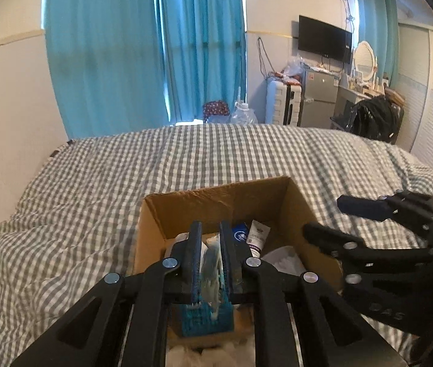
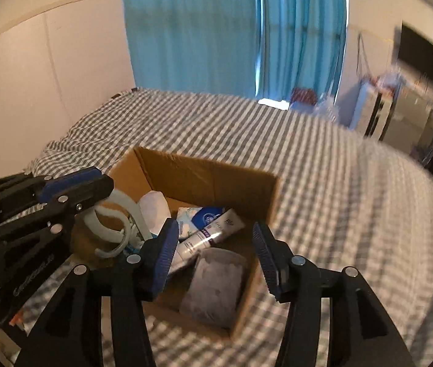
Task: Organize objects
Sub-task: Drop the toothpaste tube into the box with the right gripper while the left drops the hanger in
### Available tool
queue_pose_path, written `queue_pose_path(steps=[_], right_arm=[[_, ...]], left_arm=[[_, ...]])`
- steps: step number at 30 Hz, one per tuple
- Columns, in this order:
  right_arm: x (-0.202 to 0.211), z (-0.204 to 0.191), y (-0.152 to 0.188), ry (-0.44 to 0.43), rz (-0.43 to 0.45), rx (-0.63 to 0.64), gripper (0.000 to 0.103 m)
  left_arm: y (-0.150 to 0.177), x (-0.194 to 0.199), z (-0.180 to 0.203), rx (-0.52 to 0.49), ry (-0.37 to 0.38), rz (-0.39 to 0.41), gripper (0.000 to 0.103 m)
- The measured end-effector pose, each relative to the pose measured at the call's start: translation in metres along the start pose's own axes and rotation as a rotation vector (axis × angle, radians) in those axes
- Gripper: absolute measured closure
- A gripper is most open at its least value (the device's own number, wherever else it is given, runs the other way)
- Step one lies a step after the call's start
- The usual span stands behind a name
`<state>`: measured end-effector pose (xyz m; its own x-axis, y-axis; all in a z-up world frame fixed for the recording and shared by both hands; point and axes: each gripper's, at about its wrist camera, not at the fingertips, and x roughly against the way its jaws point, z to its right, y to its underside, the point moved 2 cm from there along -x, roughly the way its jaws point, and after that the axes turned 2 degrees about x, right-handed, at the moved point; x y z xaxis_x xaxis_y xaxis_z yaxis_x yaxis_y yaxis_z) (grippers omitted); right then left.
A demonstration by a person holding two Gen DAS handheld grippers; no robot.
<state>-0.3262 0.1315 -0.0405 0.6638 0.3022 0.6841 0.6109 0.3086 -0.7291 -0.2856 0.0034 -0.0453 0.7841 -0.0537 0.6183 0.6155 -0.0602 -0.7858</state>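
Note:
An open cardboard box (image 1: 216, 197) sits on the checked bed; it also shows in the right wrist view (image 2: 204, 174). Inside lie a white tube (image 2: 213, 232), a blue-and-white packet (image 2: 207, 217) and a grey pouch (image 2: 213, 284). My left gripper (image 1: 210, 238) is shut on a white-and-teal item (image 1: 211, 263) over the box's near left part. From the right wrist view the left gripper (image 2: 106, 188) holds it beside a white curved handle (image 2: 109, 229). My right gripper (image 2: 213, 241) is open and empty above the box; it also shows in the left wrist view (image 1: 323, 217).
The grey-and-white checked bedspread (image 1: 94, 183) spreads around the box. Blue curtains (image 1: 143, 52), a white suitcase (image 1: 283, 101), a small fridge (image 1: 320, 98), a wall TV (image 1: 325, 38) and a black bag (image 1: 375, 119) stand beyond the bed's far edge.

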Motion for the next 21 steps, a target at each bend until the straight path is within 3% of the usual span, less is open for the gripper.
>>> queue_pose_path(steps=[1,5,9,10,12,19,21], right_arm=[[0.013,-0.001,0.0,0.007,0.014,0.013,0.052],[0.06,0.0,0.0,0.048,0.057,0.027,0.043],[0.102,-0.007,-0.001,0.082,0.097,0.037,0.041],[0.114,-0.011,-0.001,0.095,0.112,0.048,0.039],[0.133,-0.019,0.0,0.11,0.136,0.064,0.037],[0.182,-0.048,0.02,0.12,0.168,0.093,0.032],[0.188,-0.055,0.026,0.124,0.166,0.108,0.032]], left_arm=[[0.0,0.01,0.0,0.006,0.001,0.008,0.082],[0.001,0.048,0.0,0.034,-0.007,0.052,0.051],[0.002,0.086,0.005,0.04,0.002,0.059,0.049],[0.002,0.092,0.005,0.036,-0.001,0.063,0.047],[0.003,0.109,0.006,0.035,-0.013,0.073,0.033],[0.023,0.163,-0.007,0.056,-0.029,0.095,0.028],[0.031,0.175,-0.013,0.055,-0.044,0.109,0.021]])
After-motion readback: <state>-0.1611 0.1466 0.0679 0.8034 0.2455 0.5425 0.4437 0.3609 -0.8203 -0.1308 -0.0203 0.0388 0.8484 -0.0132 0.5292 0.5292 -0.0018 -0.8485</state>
